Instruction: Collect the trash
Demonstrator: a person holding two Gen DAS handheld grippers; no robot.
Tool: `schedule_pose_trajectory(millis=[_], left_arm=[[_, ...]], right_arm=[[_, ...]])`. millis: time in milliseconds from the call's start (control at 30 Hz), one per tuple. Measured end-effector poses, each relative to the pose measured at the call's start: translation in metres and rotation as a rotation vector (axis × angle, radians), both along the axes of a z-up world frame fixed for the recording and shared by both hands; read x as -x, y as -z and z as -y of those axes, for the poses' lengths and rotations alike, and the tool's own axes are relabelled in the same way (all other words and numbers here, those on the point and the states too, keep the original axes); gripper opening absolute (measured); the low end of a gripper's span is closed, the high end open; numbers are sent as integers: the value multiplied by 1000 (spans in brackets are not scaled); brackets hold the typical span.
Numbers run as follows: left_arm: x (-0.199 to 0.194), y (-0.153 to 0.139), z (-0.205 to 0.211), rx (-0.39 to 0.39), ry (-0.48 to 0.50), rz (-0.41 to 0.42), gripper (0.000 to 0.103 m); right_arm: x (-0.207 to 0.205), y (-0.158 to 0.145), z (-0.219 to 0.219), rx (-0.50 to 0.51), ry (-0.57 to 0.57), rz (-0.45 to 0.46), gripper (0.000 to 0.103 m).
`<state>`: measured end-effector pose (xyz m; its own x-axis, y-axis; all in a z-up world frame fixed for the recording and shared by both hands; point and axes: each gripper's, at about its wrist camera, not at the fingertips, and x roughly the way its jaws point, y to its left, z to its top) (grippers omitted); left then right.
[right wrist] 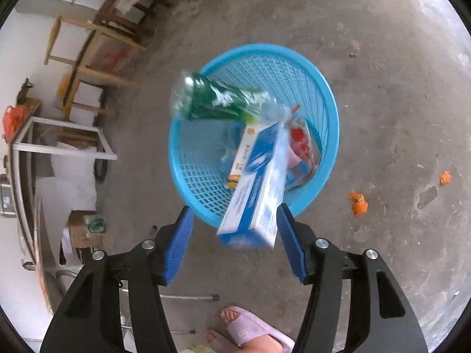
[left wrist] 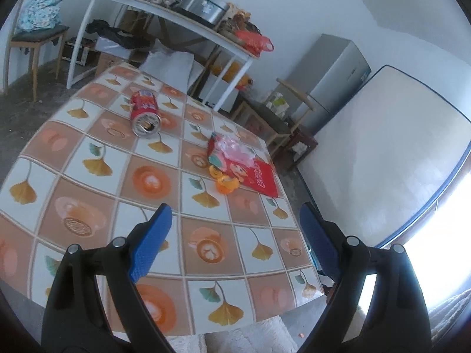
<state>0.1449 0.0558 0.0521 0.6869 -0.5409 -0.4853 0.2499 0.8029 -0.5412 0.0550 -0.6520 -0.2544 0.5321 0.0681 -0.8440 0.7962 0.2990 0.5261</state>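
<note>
- Your left gripper [left wrist: 235, 229] hangs tilted down over the near part of the bench [left wrist: 97, 158], jaws spread wide with nothing between them.
- Your right gripper [right wrist: 235, 229] points steeply down at the floor [right wrist: 382, 88], jaws apart. A blue-and-white box [right wrist: 256, 194] sits between the pads, blurred, its near corner just beside the right pad; whether it touches that pad you cannot tell. The left pad stands clear of it.
- The bench edge runs from 5 o'clock up to 2 o'clock of the left gripper, with bare floor and a mattress [left wrist: 382, 153] beyond it.
- Around the blue basket [right wrist: 329, 111] the floor lies open from 12 to 4 o'clock, save for orange peel scraps [right wrist: 359, 204] at 3 o'clock. Your slippered foot [right wrist: 250, 329] stands at 6 o'clock.
- A green bottle [right wrist: 217, 100] in clear plastic lies across the basket's rim at 11 o'clock; a red wrapper [right wrist: 300, 141] lies inside.
- On the bench: a red can [left wrist: 144, 111] on its side at 11 o'clock, and a heap of red packet, clear wrapper and orange peel [left wrist: 235, 161] at 12 o'clock.
</note>
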Motion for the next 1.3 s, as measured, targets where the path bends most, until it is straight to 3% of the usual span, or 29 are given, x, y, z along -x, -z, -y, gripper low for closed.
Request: schedule_pose_trajectory(millis=[300, 433, 633, 733, 867, 967, 1100, 1300], left_arm=[[-10, 6, -9, -10, 3, -1, 84], [-18, 8, -2, -105, -3, -14, 84], [-26, 23, 8, -203, -4, -42, 85], [-30, 33, 16, -262, 3, -54, 86], [-35, 46, 26, -307, 11, -58, 86], [-41, 54, 28, -298, 24, -77, 86], [-53, 61, 30, -259, 23, -98, 86], [-73, 72, 37, -175, 46, -112, 85]], right_arm=[[23, -77, -42, 181, -129, -13, 59], [13, -132, -89, 275, -303, 59, 70], [-43, -207, -176, 369, -631, 233, 70], [-83, -232, -229, 358, -796, 325, 70], [-134, -243, -295, 324, -945, 378, 70], [-175, -239, -336, 280, -1017, 387, 70], [-226, -230, -378, 297, -1063, 345, 68], [-287, -202, -413, 336, -1109, 257, 52]])
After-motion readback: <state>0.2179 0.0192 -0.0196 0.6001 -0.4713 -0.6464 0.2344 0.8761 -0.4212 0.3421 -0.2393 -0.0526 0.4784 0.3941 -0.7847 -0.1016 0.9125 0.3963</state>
